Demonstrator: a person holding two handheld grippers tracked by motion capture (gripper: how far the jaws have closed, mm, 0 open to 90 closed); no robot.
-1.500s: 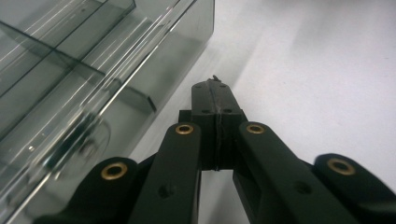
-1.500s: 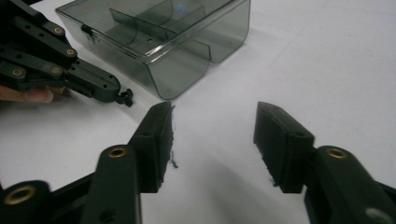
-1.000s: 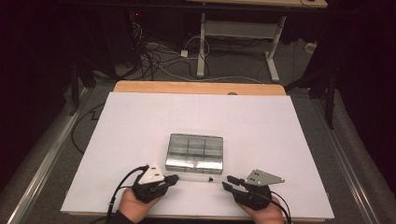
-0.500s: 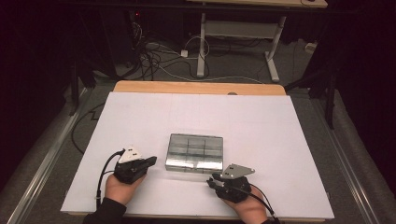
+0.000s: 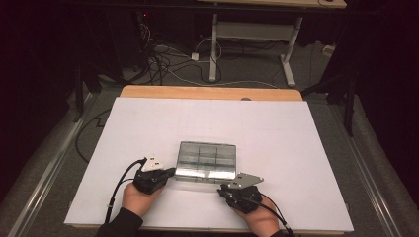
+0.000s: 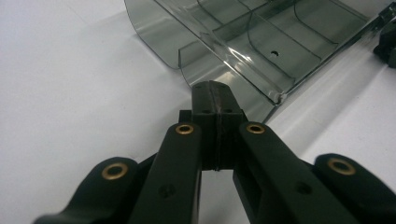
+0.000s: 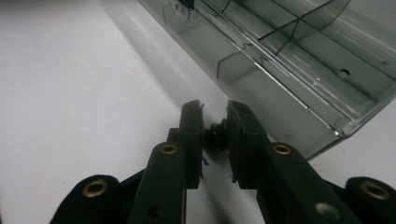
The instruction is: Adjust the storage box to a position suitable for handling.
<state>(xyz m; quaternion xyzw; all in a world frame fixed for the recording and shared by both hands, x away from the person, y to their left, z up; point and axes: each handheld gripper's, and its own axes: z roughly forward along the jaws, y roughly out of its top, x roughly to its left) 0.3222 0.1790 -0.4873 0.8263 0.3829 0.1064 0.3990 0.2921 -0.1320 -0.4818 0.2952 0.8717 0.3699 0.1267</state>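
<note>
A clear, smoke-tinted plastic compartment box lies flat on the white worktop, toward its near edge and about midway across, with thin dividers splitting it into rows of cells. The left gripper, held in the person's left hand, sits at the box's near left corner. In the left gripper view its black fingers are pressed fully together with nothing between them, their tips right at the box's near wall; whether they actually touch the plastic is hard to tell. The right gripper, held in the right hand, sits just beside the box's near right corner. In the right gripper view its fingers stand a narrow gap apart, gripping nothing, and point at the box's side wall without reaching it. A black cable trails from the left gripper across the worktop.
</note>
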